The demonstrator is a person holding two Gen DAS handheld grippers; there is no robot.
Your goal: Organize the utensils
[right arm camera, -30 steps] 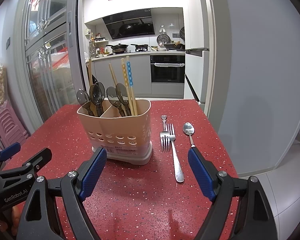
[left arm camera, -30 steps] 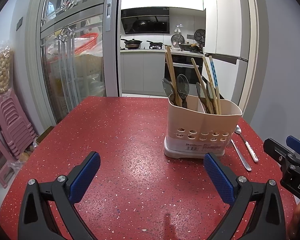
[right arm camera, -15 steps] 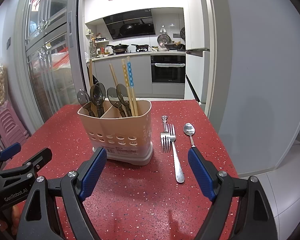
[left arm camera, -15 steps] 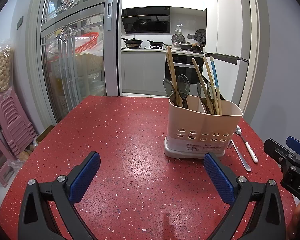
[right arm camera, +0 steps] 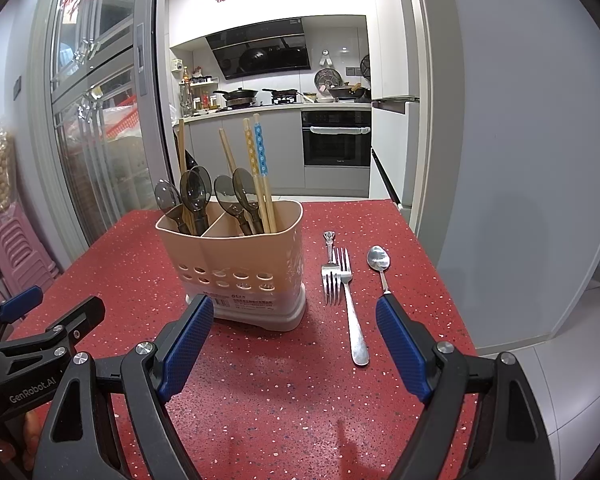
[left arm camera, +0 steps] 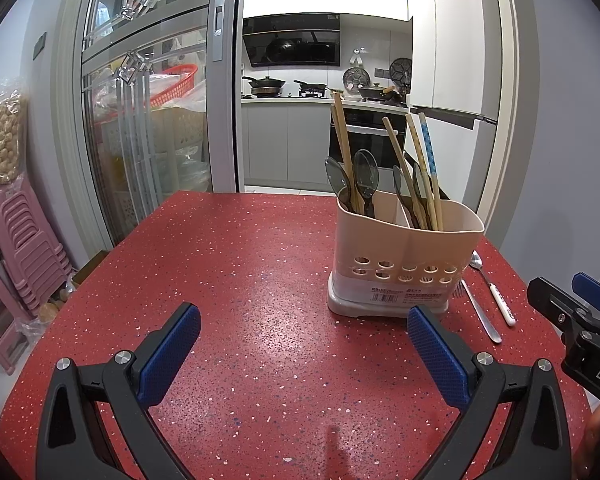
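Note:
A beige two-compartment utensil holder [right arm camera: 236,264] [left arm camera: 404,268] stands on the red speckled table [right arm camera: 260,380], filled with dark plastic spoons [right arm camera: 198,192] and chopsticks [right arm camera: 260,168]. To its right lie two metal forks [right arm camera: 346,292], one pointing the opposite way [right arm camera: 329,268], and a spoon [right arm camera: 378,260] with a white handle [left arm camera: 502,304]. My right gripper [right arm camera: 294,338] hovers open in front of the holder and forks, holding nothing. My left gripper [left arm camera: 304,338] is open over bare table, left of the holder. Each gripper shows at the other view's edge.
The table's right edge [right arm camera: 452,300] drops off to a tiled floor. Pink stacked stools [left arm camera: 24,248] stand by the wall at the left. Behind the table are a glass sliding door [left arm camera: 140,120] and a kitchen with an oven [right arm camera: 336,140].

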